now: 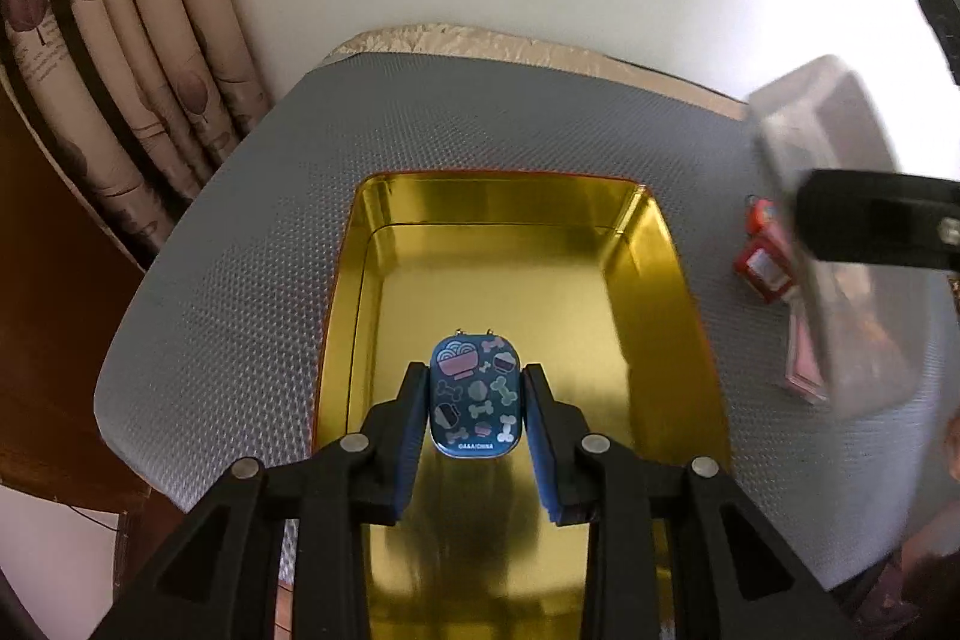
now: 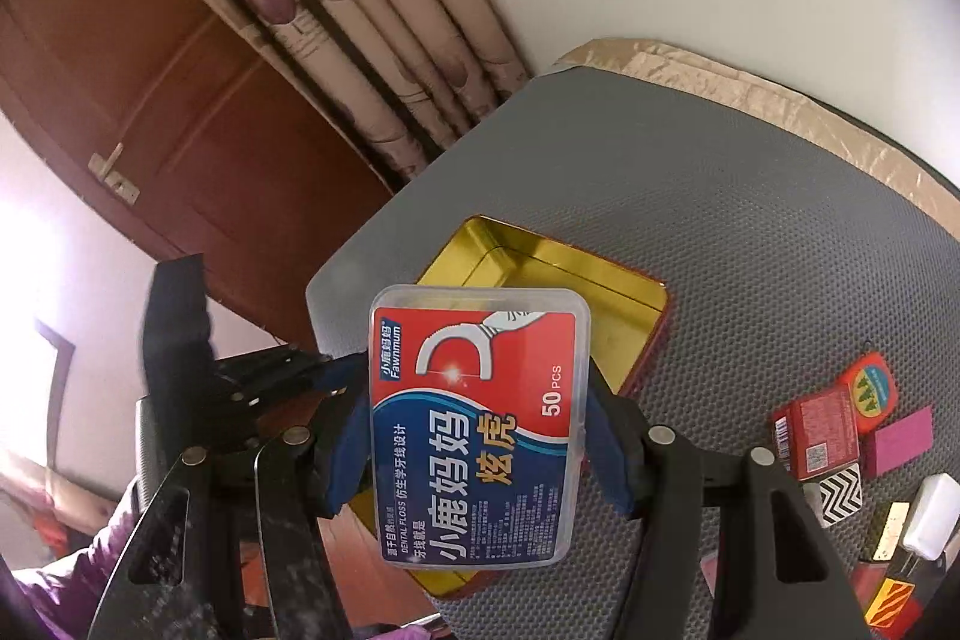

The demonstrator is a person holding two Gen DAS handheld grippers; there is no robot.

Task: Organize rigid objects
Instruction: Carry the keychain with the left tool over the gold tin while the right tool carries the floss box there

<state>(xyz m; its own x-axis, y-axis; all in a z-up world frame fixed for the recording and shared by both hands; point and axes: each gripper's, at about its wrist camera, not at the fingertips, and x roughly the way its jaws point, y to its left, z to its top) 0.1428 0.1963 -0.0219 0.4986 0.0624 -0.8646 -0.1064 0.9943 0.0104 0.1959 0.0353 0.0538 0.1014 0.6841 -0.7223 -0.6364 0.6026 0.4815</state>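
My left gripper (image 1: 477, 394) is shut on a small blue tin (image 1: 476, 397) printed with bowls and bones, held over the open gold tin tray (image 1: 660, 244). My right gripper (image 2: 477, 421) is shut on a clear dental floss box (image 2: 477, 424) with a red and blue label, held above the tray's near corner (image 2: 636, 304). The floss box shows blurred at the right of the left wrist view (image 1: 840, 232), with the right gripper's black finger (image 1: 876, 220) across it.
The tray sits on a grey textured mat (image 1: 240, 250) over a table. Several small items lie right of the tray: a red box (image 2: 819, 430), a magenta block (image 2: 903, 442), a zigzag-patterned block (image 2: 840, 496), a white piece (image 2: 930, 517). Curtain (image 1: 138, 58) and wooden door (image 2: 150, 70) stand behind.
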